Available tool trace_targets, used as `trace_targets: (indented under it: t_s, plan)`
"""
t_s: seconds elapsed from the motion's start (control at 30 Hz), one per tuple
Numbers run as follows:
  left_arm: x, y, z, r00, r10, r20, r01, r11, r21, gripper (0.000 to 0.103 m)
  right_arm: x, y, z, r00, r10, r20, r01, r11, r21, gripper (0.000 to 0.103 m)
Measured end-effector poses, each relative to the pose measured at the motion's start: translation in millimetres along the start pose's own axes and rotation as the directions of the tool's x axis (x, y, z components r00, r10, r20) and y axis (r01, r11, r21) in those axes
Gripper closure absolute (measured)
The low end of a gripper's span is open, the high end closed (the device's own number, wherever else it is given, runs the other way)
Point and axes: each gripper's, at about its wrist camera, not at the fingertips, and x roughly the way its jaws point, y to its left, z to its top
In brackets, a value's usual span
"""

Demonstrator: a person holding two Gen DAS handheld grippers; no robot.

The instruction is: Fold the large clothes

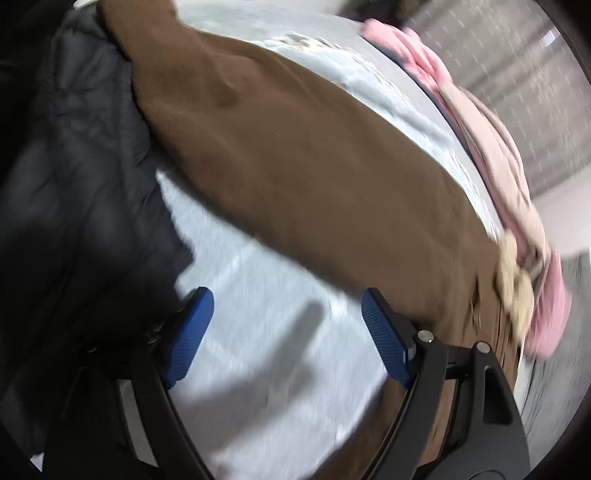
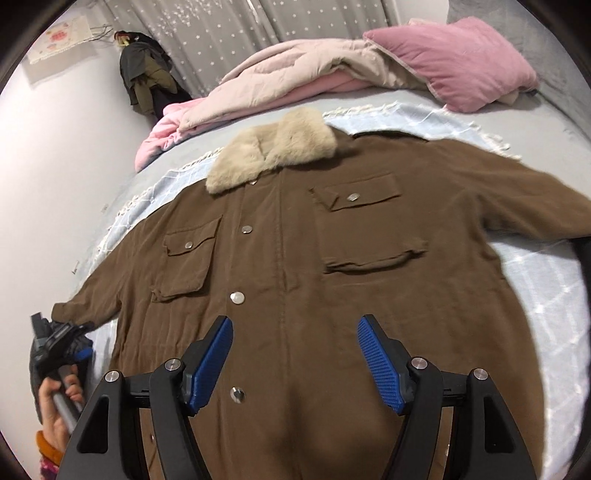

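A large brown coat (image 2: 295,251) with a cream fur collar (image 2: 273,155) lies spread flat, front up, on a light blue blanket (image 2: 546,295) on the bed. My right gripper (image 2: 295,332) is open and empty above the coat's lower front, near the snap buttons. My left gripper (image 1: 284,306) is open and empty over the blanket beside the coat's sleeve (image 1: 295,158). It also shows in the right wrist view (image 2: 74,339) at the end of the coat's left sleeve (image 2: 88,299). The left wrist view is blurred.
Pink and beige quilts (image 2: 280,88) and a pink pillow (image 2: 454,62) lie piled at the head of the bed. A dark padded garment (image 1: 81,166) lies left of the sleeve. Dark clothes (image 2: 147,74) hang by the star-patterned curtain (image 2: 229,33). White wall is on the left.
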Motion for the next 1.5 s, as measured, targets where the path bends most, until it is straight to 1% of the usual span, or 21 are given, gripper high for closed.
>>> trace_targets:
  t_s: [0.13,0.33,0.37,0.4,0.43,0.47,0.5,0.53,0.6,0.73,0.83,0.93,1.0,1.13,1.17,1.2,1.23,1.27,1.33,1.43,1.5]
  plan:
    - [10.5,-1.6,22.8,0.994,0.028,0.11,-0.018,0.996,-0.083,0.021,32.7,-7.4,-4.7,1.0,0.005,-0.031,-0.004,1.0,0.028,0.032]
    - [23.6,1.5,51.9,0.959,0.133,0.251,-0.074,0.97,-0.233,0.023,42.5,-18.7,-6.1,0.999,-0.015,-0.04,0.015,1.0,0.008,0.032]
    - [25.2,0.5,56.2,0.952,0.162,0.258,-0.097,0.964,-0.247,0.033,41.9,-21.8,-6.5,0.999,-0.018,-0.037,0.018,1.0,0.004,0.032]
    - [25.7,0.9,59.7,0.946,0.186,0.265,-0.116,0.959,-0.26,0.053,41.3,-25.7,-7.3,0.999,-0.022,-0.033,0.022,1.0,0.003,0.032]
    - [26.0,2.9,63.8,0.941,0.206,0.269,-0.131,0.953,-0.272,0.065,40.5,-29.0,-8.1,0.999,-0.026,-0.031,0.026,1.0,0.005,0.032]
    - [25.4,6.3,68.5,0.94,0.217,0.265,-0.137,0.947,-0.289,0.087,39.9,-33.5,-9.0,0.999,-0.039,-0.028,0.039,0.999,0.008,0.032]
    - [21.5,9.8,72.2,0.941,0.21,0.266,-0.123,0.943,-0.309,0.096,38.9,-37.9,-9.5,0.998,-0.057,-0.025,0.058,0.998,0.01,0.032]
    - [14.9,10.1,73.3,0.939,0.188,0.287,-0.092,0.944,-0.317,0.096,38.5,-41.0,-8.6,0.997,-0.073,-0.023,0.073,0.997,0.012,0.032]
    - [-6.0,-2.3,72.3,0.916,0.161,0.369,-0.056,0.959,-0.279,0.097,35.5,-48.7,-6.4,0.995,-0.097,-0.011,0.097,0.995,0.015,0.032]
    - [-59.6,-62.0,56.6,0.839,0.042,0.543,-0.02,0.999,-0.045,0.097,29.7,-61.9,-1.8,0.994,-0.109,0.007,0.109,0.993,0.043,0.032]
    - [-85.6,-113.6,35.3,0.816,-0.111,0.567,0.022,0.987,0.162,0.097,28.8,-65.4,-1.4,0.995,-0.103,0.005,0.103,0.993,0.059,0.032]
    - [-98.0,-175.1,3.8,0.811,-0.28,0.513,0.071,0.919,0.388,0.097,27.6,-63.3,-2.6,0.995,-0.098,0.008,0.098,0.994,0.053,0.032]
    - [-98.3,-214.2,-26.6,0.822,-0.371,0.432,0.094,0.837,0.539,0.097,27.1,-62.2,-3.2,0.995,-0.096,0.009,0.095,0.994,0.052,0.032]
    - [-71.7,-262.8,-93.0,0.875,-0.44,0.2,0.154,0.646,0.748,0.095,29.2,-62.7,-4.4,0.995,-0.096,0.002,0.096,0.994,0.055,0.032]
    - [-55.4,-273.1,-111.6,0.901,-0.421,0.107,0.18,0.585,0.791,0.086,30.5,-63.4,-4.5,0.995,-0.096,-0.001,0.096,0.994,0.058,0.032]
    - [-32.9,-281.7,-130.1,0.929,-0.37,-0.014,0.222,0.525,0.821,0.068,32.1,-64.7,-4.8,0.995,-0.096,-0.006,0.096,0.993,0.062,0.032]
    - [-17.9,-286.3,-142.7,0.944,-0.318,-0.089,0.246,0.497,0.832,0.06,33.7,-65.1,-4.9,0.995,-0.096,-0.01,0.096,0.993,0.064,0.032]
    - [12.2,-286.4,-162.1,0.96,-0.212,-0.186,0.266,0.467,0.843,0.05,35.9,-66.2,-5.2,0.995,-0.095,-0.017,0.096,0.993,0.068,0.032]
    - [42.4,-271.3,-190.6,0.967,-0.079,-0.242,0.251,0.437,0.864,0.05,40.1,-67.8,-5.3,0.995,-0.093,-0.032,0.095,0.993,0.074,0.032]
    - [25.1,-251.6,-201.3,0.973,-0.142,-0.18,0.222,0.385,0.896,0.048,45.3,-66.1,-5.9,0.994,-0.095,-0.049,0.098,0.993,0.067,0.032]
    - [3.4,-236.2,-193.4,0.963,-0.171,-0.208,0.261,0.402,0.878,0.039,46.6,-60.8,-6.2,0.994,-0.103,-0.049,0.105,0.994,0.041,0.032]
